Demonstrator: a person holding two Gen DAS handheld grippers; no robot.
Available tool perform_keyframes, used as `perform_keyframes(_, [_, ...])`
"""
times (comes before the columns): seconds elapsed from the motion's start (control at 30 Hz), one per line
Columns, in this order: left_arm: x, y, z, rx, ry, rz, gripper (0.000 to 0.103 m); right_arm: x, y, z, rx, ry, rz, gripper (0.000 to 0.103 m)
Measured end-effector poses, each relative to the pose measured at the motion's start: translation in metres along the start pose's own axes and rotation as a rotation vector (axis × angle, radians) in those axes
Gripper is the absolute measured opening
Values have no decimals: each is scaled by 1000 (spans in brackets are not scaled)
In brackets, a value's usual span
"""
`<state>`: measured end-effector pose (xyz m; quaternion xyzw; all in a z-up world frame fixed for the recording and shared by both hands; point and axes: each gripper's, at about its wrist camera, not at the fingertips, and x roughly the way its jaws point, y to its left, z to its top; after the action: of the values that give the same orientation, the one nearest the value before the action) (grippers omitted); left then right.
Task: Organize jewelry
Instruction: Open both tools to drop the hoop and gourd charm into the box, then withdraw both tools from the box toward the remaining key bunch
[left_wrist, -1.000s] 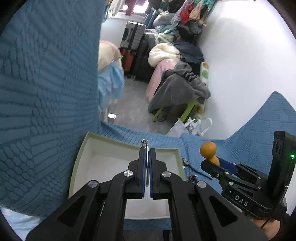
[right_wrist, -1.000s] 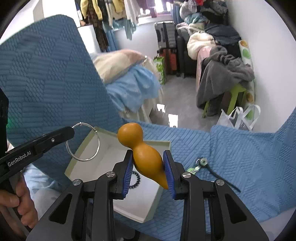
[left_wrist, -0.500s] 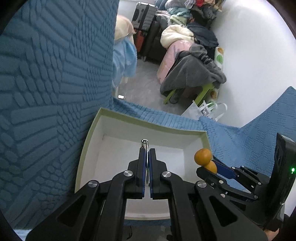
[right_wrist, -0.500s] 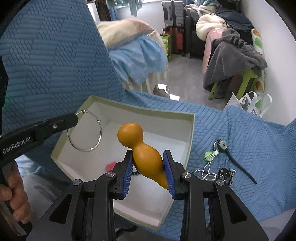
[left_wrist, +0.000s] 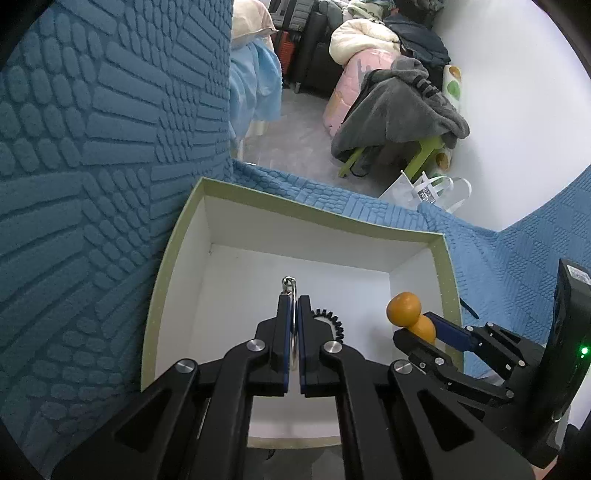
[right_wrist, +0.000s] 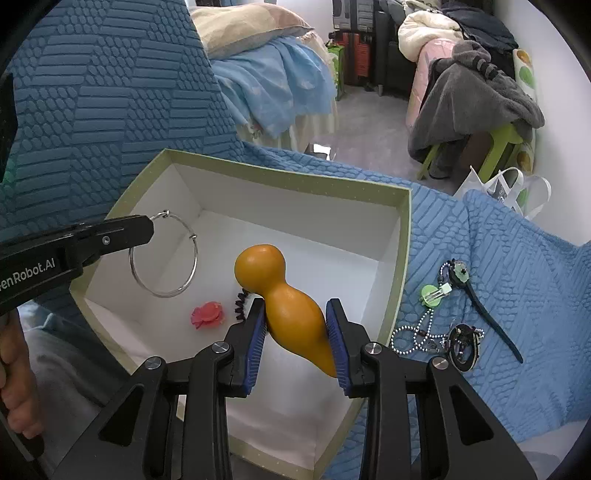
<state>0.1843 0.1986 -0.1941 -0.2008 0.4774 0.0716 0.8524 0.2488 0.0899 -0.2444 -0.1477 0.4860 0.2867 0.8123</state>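
Note:
A white box with a green rim (right_wrist: 404, 236) (left_wrist: 173, 240) sits on blue textured fabric. My left gripper (left_wrist: 294, 301) (right_wrist: 149, 230) is shut on a thin silver hoop (right_wrist: 162, 254) (left_wrist: 289, 282), held over the box's left side. My right gripper (right_wrist: 295, 306) (left_wrist: 424, 325) is shut on an orange gourd-shaped piece (right_wrist: 280, 288) (left_wrist: 404, 308), hanging over the box's right part. Inside the box lie a pink flower piece (right_wrist: 207, 314) and a black beaded loop (left_wrist: 328, 321) (right_wrist: 241, 301).
On the fabric right of the box lie a green clip (right_wrist: 432, 294), a beaded chain (right_wrist: 417, 332), a dark round ornament (right_wrist: 461, 345) and a dark hair stick (right_wrist: 487, 314). A raised blue fabric fold (right_wrist: 92, 92) stands left. Furniture and clothes fill the room behind.
Both grippers have come down toward the box and tilted further downward, each keeping its hold. The box now fills more of both views, and the pink piece has come into sight.

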Motion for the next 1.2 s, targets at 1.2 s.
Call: perform_keyframes(1.2, [-131,-65,1,45,-318,-28,39,-153,-33,9,36,-358,6,41])
